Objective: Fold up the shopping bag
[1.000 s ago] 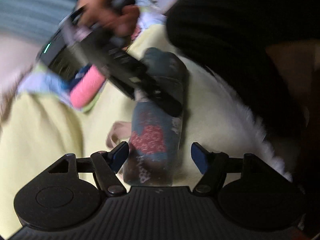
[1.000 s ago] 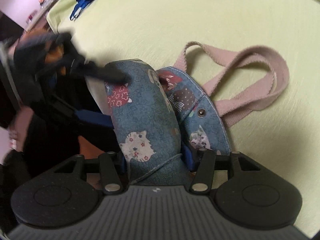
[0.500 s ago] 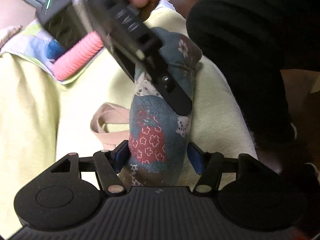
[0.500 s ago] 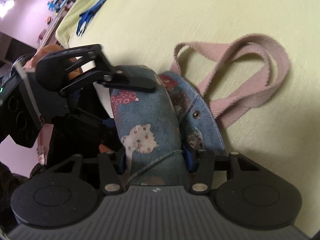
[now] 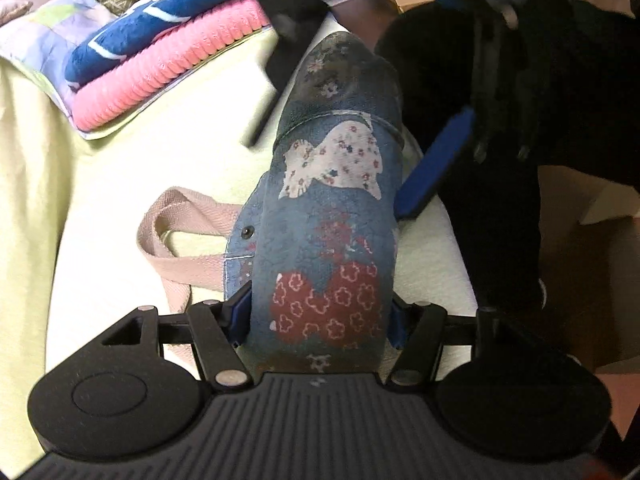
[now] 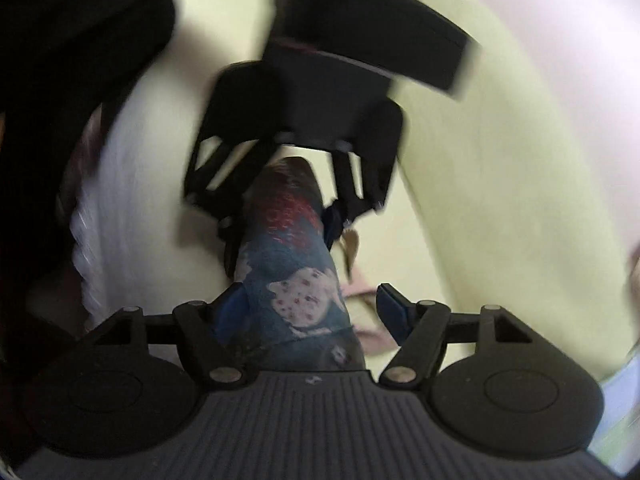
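- While we clamp our left gripper [image 5: 316, 316] on the rolled shopping bag [image 5: 332, 216], it lies at the yellow bedspread's [image 5: 120, 184] edge.
- Our right gripper [image 6: 312, 304] stands apart around the bag's other end, its pink handles [image 5: 180, 240] trailing inward.

I count one shopping bag [image 5: 324, 240] with two pink handles [image 5: 180, 248], three folded textiles [image 5: 160, 56], and my two hand-held grippers.
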Action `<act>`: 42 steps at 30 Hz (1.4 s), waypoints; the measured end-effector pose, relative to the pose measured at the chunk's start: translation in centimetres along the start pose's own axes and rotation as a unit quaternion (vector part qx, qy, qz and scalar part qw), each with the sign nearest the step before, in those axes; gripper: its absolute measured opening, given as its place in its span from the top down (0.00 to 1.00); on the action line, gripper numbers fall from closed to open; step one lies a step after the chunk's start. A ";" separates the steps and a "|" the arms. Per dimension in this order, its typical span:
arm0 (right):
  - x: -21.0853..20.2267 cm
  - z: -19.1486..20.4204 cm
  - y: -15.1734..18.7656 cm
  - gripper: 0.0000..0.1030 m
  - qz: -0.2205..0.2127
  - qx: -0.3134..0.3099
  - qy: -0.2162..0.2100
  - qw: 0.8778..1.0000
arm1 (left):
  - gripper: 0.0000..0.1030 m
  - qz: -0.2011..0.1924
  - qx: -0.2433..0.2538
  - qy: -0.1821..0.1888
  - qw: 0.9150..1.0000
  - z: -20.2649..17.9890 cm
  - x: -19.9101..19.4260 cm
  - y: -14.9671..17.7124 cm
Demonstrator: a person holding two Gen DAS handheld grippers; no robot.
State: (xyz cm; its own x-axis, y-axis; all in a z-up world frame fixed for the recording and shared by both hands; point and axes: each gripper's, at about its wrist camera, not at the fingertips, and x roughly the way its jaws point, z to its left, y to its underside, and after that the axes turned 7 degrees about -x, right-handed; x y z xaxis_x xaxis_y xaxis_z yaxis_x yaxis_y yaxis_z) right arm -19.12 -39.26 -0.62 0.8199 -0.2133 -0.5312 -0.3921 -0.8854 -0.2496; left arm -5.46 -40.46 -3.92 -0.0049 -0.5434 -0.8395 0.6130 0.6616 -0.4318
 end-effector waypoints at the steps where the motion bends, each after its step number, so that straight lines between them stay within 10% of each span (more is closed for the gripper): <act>1: 0.3 0.5 -0.2 0.51 -0.001 -0.009 0.001 1.000 | 0.39 0.000 -0.003 0.002 1.000 0.4 0.1 0.1; 7: 2.5 -3.3 0.5 0.55 0.008 0.090 -0.073 0.993 | 0.38 -0.019 0.002 -0.025 0.999 0.2 -0.1 0.3; 15: 6.5 -11.3 3.8 0.55 0.029 0.281 -0.237 0.930 | 0.35 -0.074 0.017 -0.125 0.989 -1.3 -3.6 1.2; 24: 13.2 -15.7 8.9 0.55 0.047 0.463 -0.397 0.791 | 0.32 -0.055 0.124 -0.192 0.972 -2.0 -1.2 1.0; 32: 16.8 -14.1 13.7 0.53 0.019 0.586 -0.440 0.680 | 0.28 -0.033 0.101 -0.139 0.985 0.5 0.9 0.6; 37: 15.2 -13.1 14.3 0.47 0.002 0.628 -0.370 0.685 | 0.28 -0.018 0.095 -0.118 0.988 1.5 1.3 0.0; 39: 13.0 -12.7 13.2 0.44 0.004 0.611 -0.310 0.728 | 0.28 -0.017 0.097 -0.113 0.989 1.7 1.4 0.0; 42: 8.9 -11.4 9.5 0.44 0.005 0.517 -0.203 0.831 | 0.28 -0.014 0.101 -0.112 0.988 1.9 1.5 0.0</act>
State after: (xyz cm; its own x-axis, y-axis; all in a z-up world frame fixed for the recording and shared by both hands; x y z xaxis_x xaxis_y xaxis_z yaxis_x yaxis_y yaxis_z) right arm -10.77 -54.23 1.48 0.6887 0.1245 -0.7143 -0.7190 -0.0102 -0.6950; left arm -4.01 -42.25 -4.56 0.1372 -0.6762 -0.7239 0.7600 0.5406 -0.3609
